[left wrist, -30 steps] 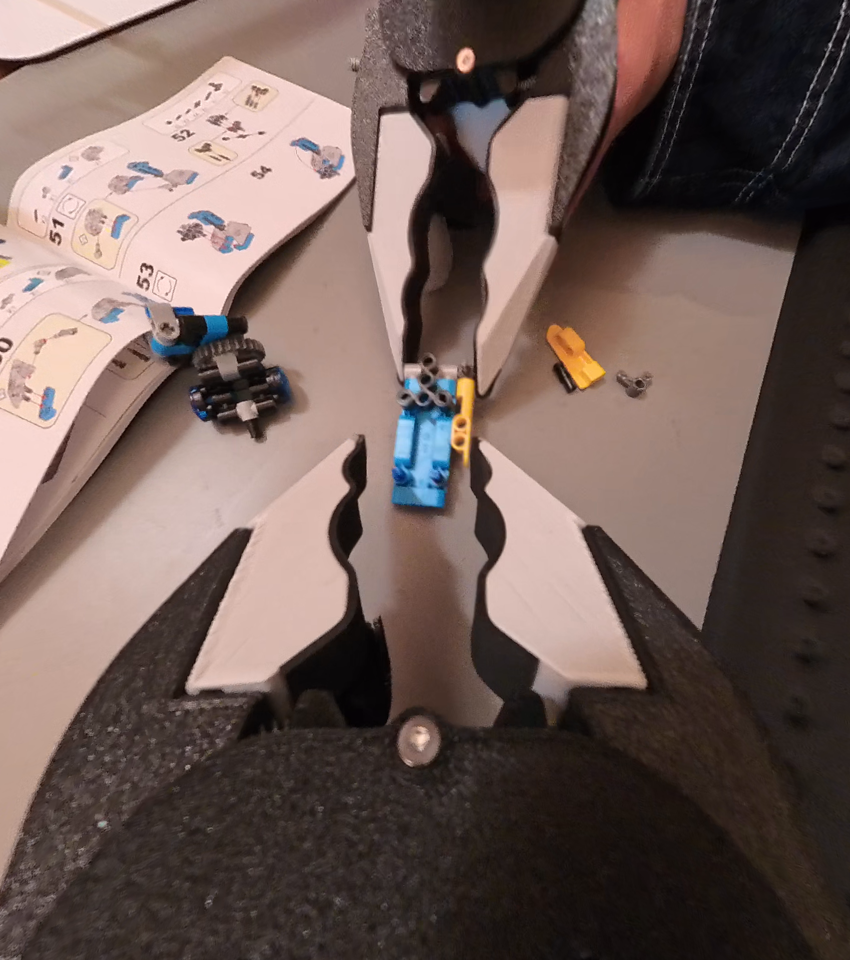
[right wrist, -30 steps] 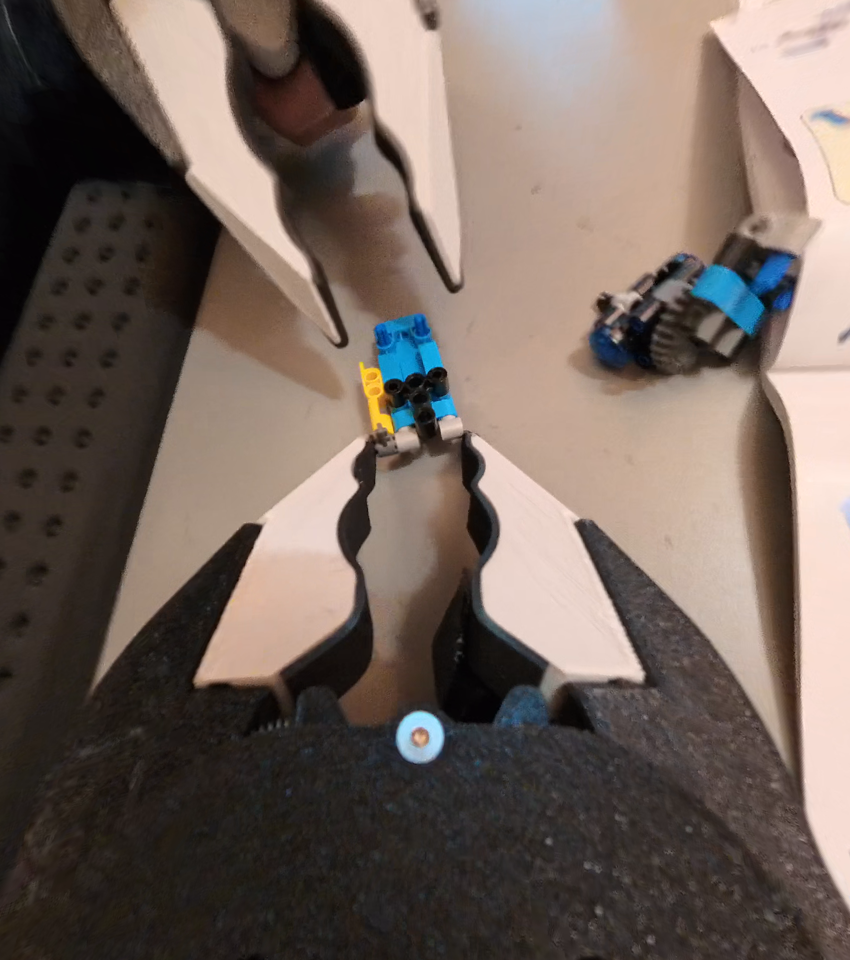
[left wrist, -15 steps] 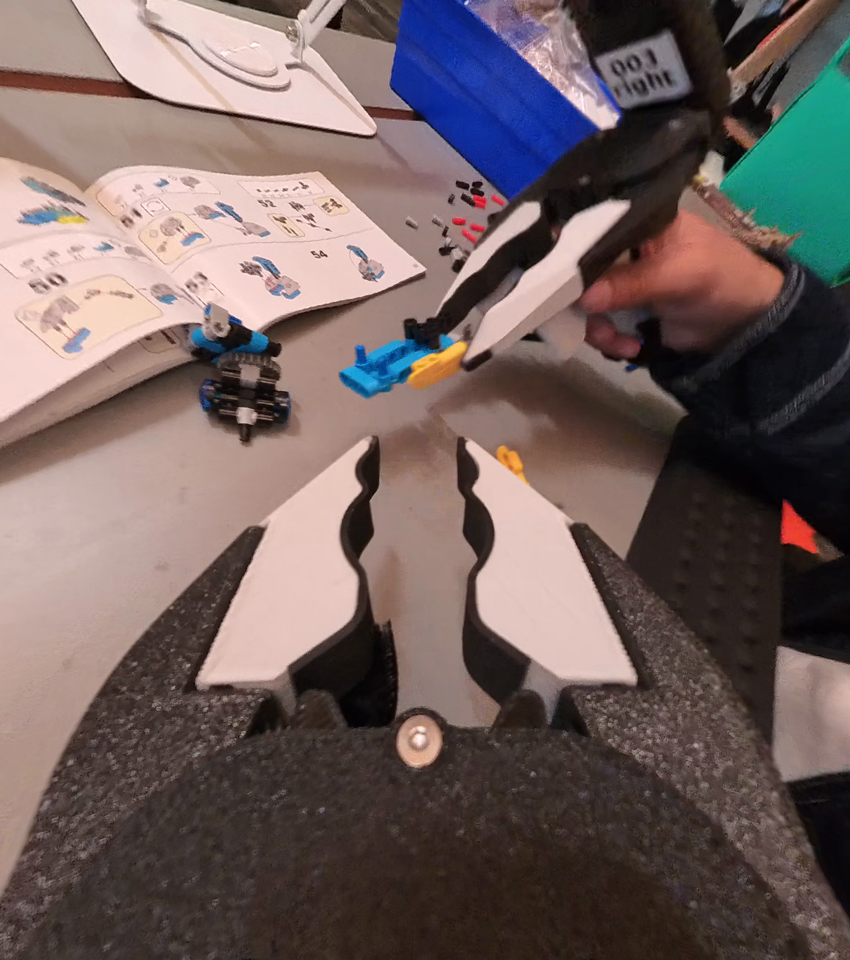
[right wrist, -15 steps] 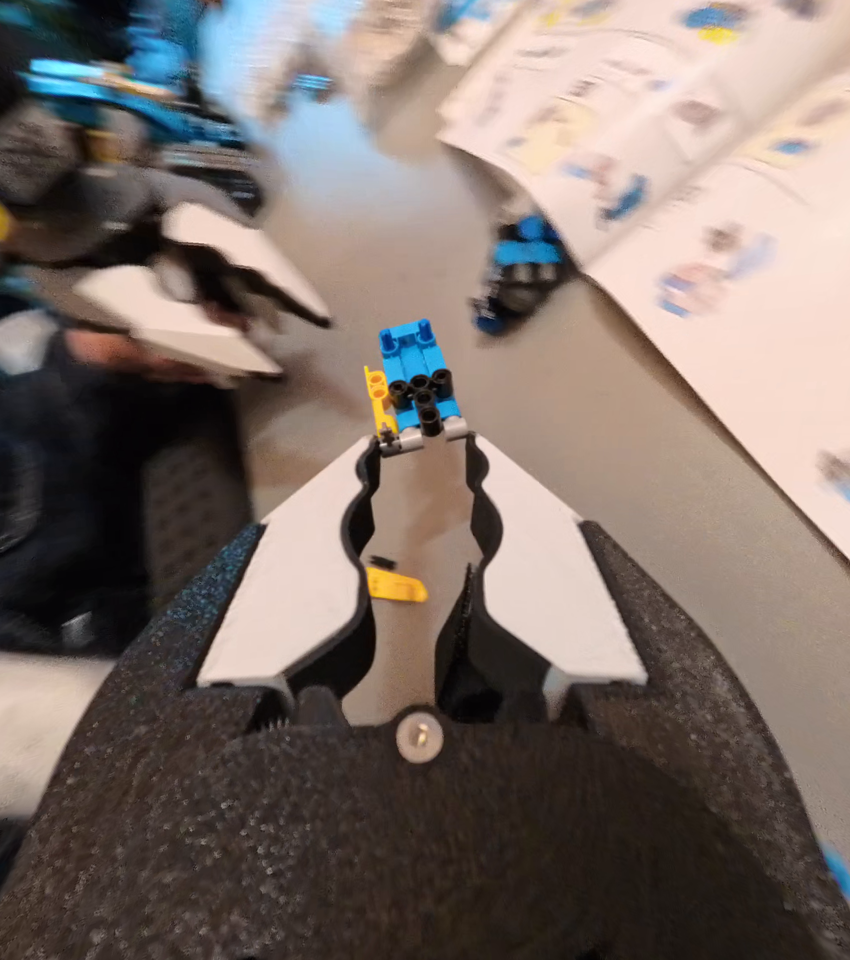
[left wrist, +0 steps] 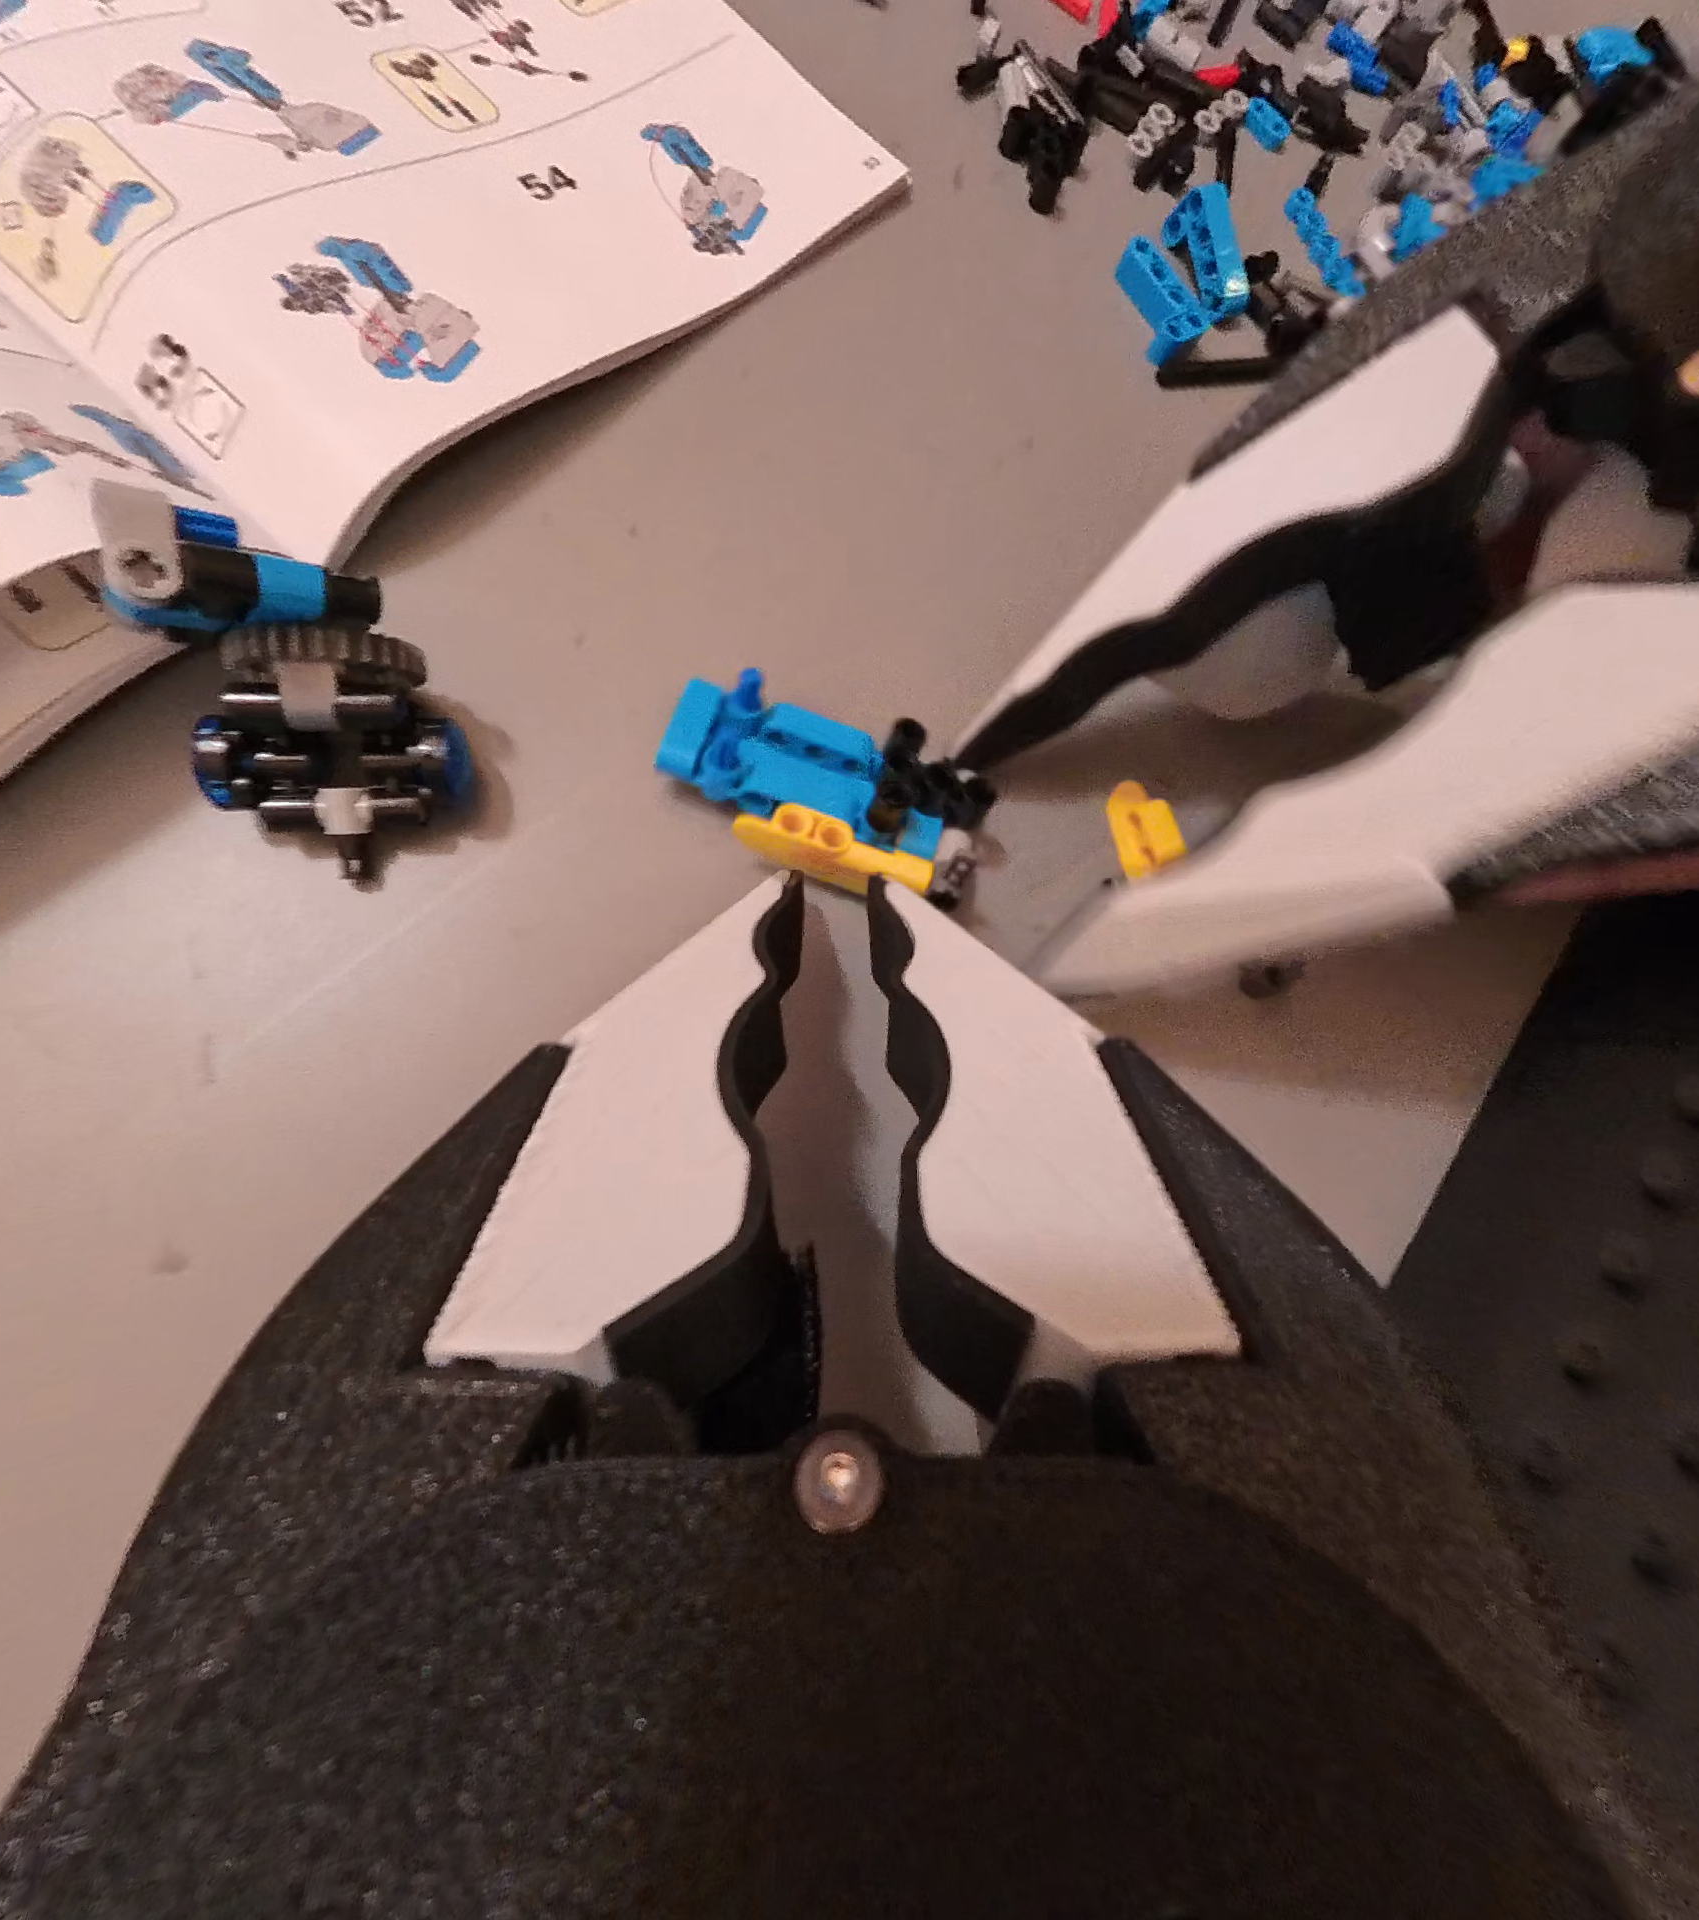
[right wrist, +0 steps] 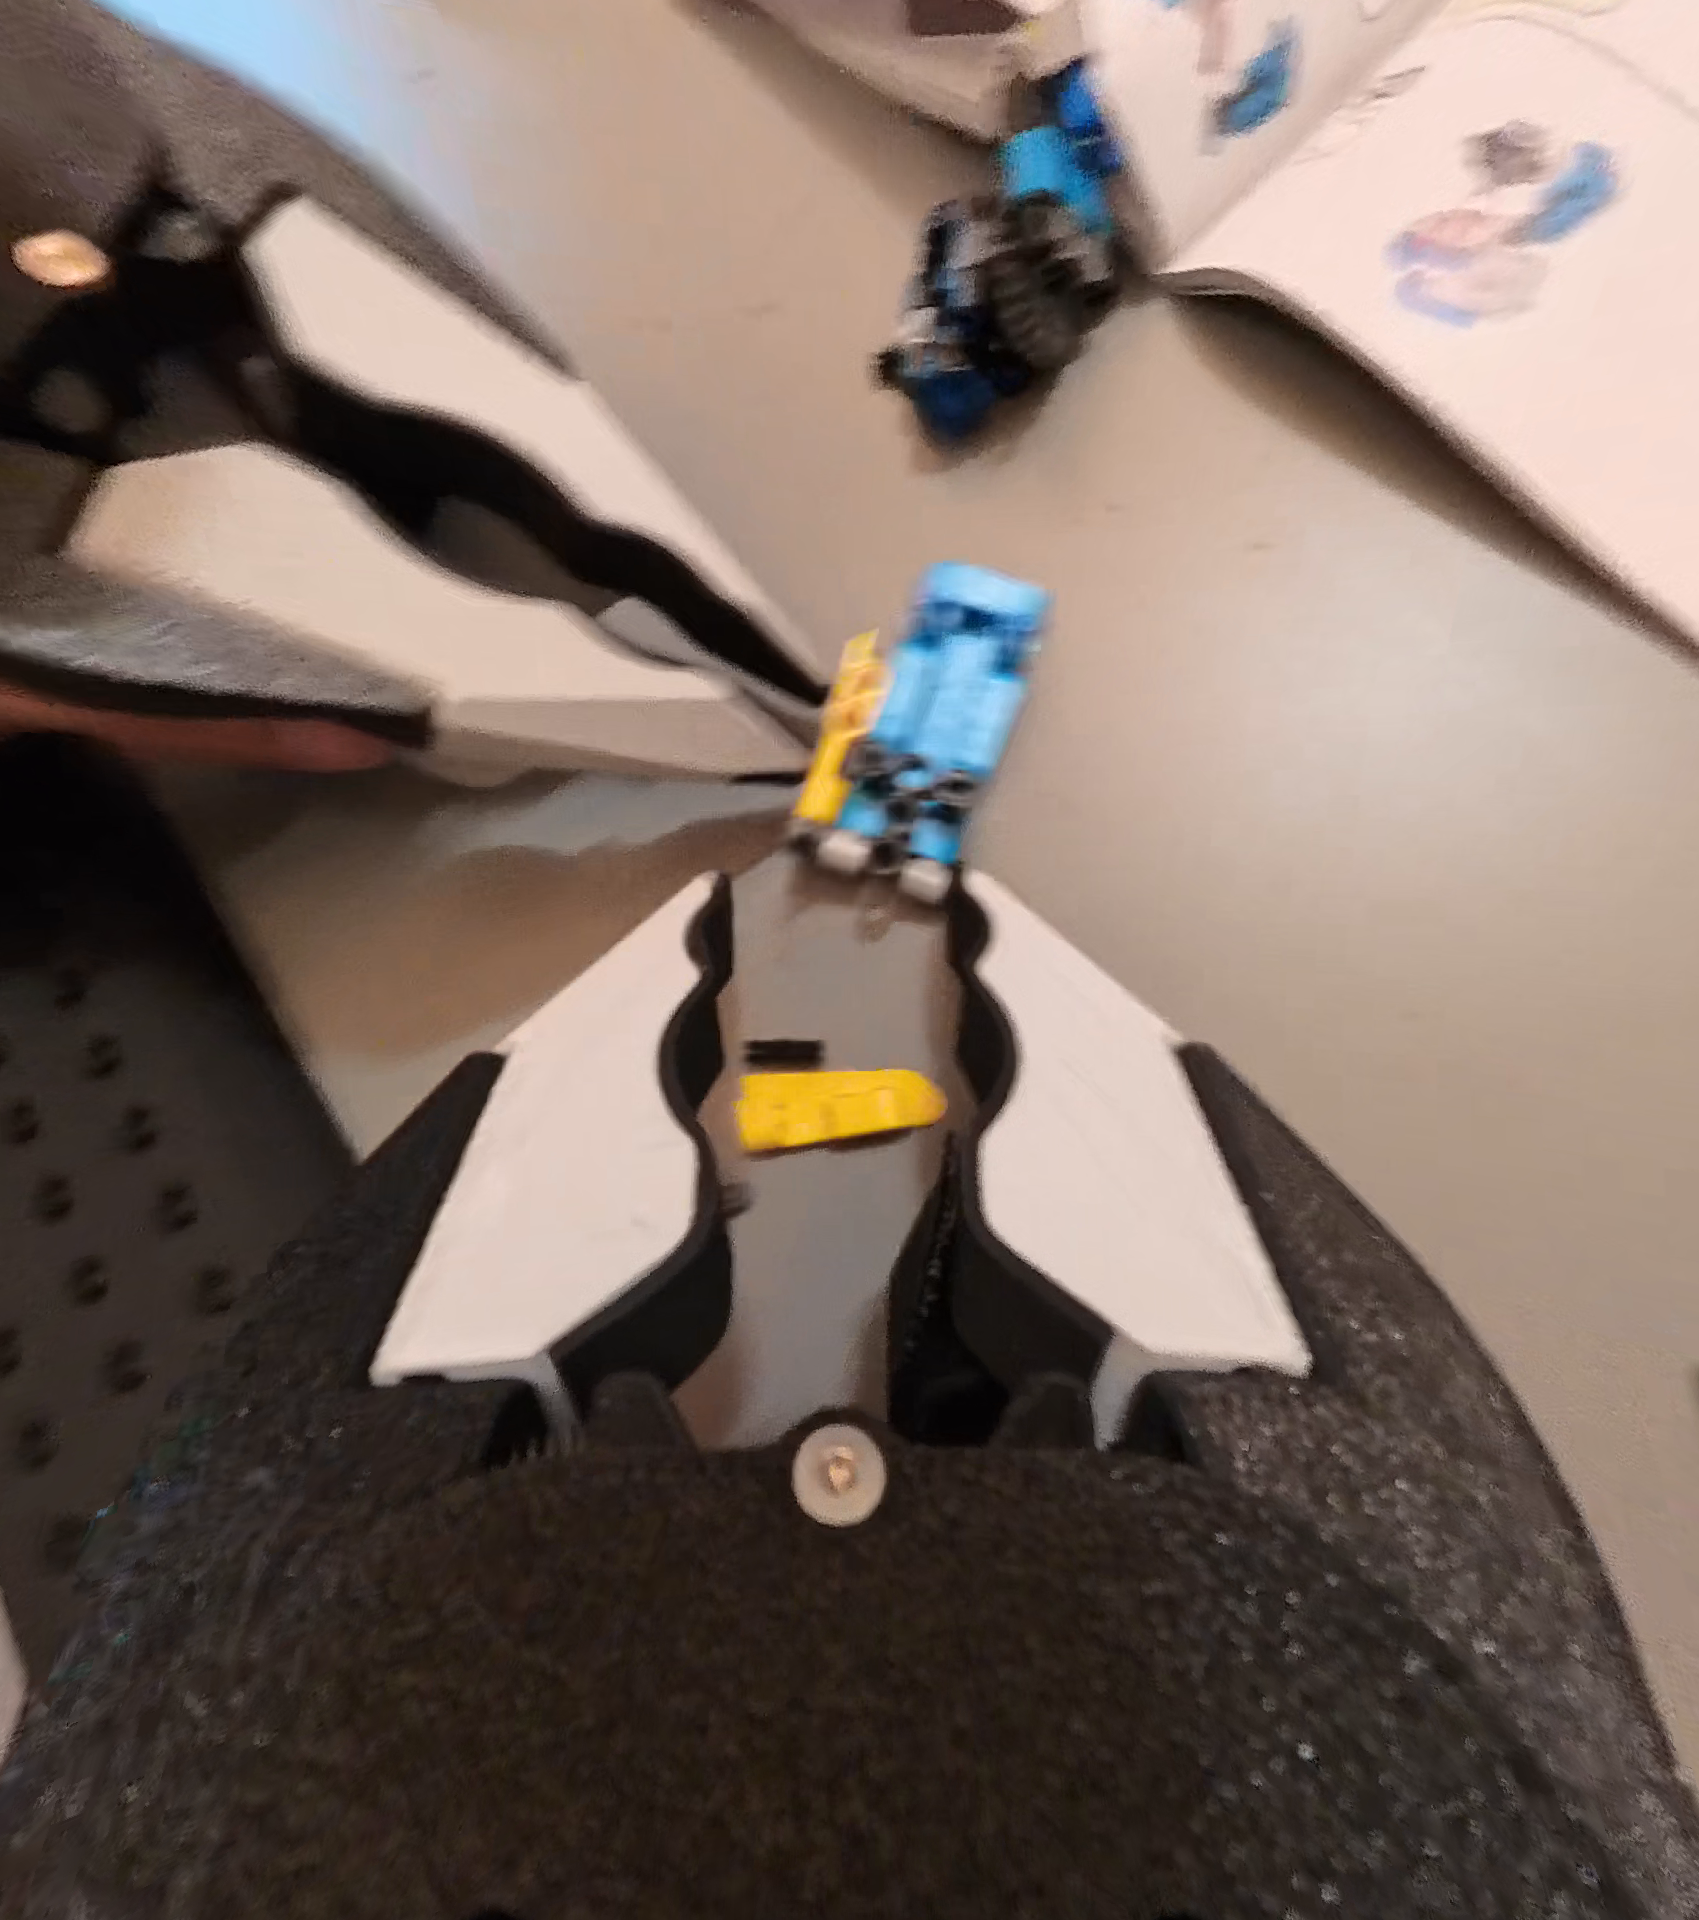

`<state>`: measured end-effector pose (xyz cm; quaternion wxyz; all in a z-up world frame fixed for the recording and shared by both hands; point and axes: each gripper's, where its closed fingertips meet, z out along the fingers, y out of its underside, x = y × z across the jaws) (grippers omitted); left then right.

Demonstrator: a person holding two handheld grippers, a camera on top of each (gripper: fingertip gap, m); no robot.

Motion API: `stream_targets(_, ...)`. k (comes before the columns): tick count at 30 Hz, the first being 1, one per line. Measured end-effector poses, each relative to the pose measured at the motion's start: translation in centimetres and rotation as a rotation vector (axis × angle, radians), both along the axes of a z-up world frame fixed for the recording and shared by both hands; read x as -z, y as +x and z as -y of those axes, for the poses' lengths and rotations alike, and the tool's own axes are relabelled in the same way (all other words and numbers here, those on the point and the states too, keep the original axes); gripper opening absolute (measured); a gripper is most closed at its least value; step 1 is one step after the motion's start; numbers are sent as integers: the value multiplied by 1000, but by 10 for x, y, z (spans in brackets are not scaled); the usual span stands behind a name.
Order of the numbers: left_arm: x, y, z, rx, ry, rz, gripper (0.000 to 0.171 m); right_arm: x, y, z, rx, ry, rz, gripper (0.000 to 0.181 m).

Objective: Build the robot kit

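A small blue brick assembly [left wrist: 783,753] with black pins and a yellow beam [left wrist: 829,842] along one side sits just above or on the grey table. My right gripper [right wrist: 840,888] is shut on its grey-tipped end; the assembly [right wrist: 964,675] points away from me. In the left wrist view the right gripper [left wrist: 1001,852] comes in from the right. My left gripper [left wrist: 831,883] has its jaws a narrow gap apart, with its tips right at the yellow beam's side. It also shows in the right wrist view [right wrist: 809,738], reaching in from the left.
A loose yellow piece [right wrist: 840,1110] and a black pin [right wrist: 780,1051] lie under my right gripper. A black-and-blue geared subassembly [left wrist: 325,748] sits beside the open instruction booklet [left wrist: 305,260]. A pile of loose pieces [left wrist: 1292,125] is at the back right, and a black studded mat [left wrist: 1655,1247] at the right. Less than 4 cm separates the two grippers' tips.
My right gripper picked the blue assembly up, then brought it back down low. My left gripper narrowed its jaws and moved up to the yellow beam.
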<state>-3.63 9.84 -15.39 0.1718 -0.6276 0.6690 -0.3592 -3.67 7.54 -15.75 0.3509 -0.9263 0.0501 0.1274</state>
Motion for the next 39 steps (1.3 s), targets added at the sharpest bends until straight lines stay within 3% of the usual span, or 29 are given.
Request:
stream_targets(1, 0, -1, -6, -14, 17, 3, 11, 0, -9, 0, -26, -5, -14, 50)
stream_targets(3, 0, -9, -19, -39, 39, -2, 12, -4, -27, 3, -100, 10, -22, 47)
stream_targets(7, -6, -27, -41, -98, -2, 22, 13, -13, -23, 14, -140, 44, 44, 47)
stream_targets(10, -15, -31, -33, -26, -36, 88, 14, -16, -11, 23, -156, 83, 78, 39)
stream_targets(15, -15, -23, -14, 87, 26, 89, 17, 2, -23, 10, -187, 69, 44, 49)
stream_targets(18, -11, -21, -30, 38, 133, 74, 17, -12, -44, -5, -205, 155, -30, 50)
stream_targets(20, -13, -23, -41, -1, 154, 87, 17, -13, -40, -1, -201, 134, 13, 50)
stream_targets(27, -22, -35, -15, 127, 139, 187, 20, -5, -14, 67, -236, 36, 151, 40)
stream_targets(33, -29, -28, -5, 142, 118, 231, 20, -5, -4, 57, -132, 65, 224, 31)
stream_targets(39, -36, -26, -17, 82, 79, 291, 19, -2, -1, 45, -129, 52, 208, 38)
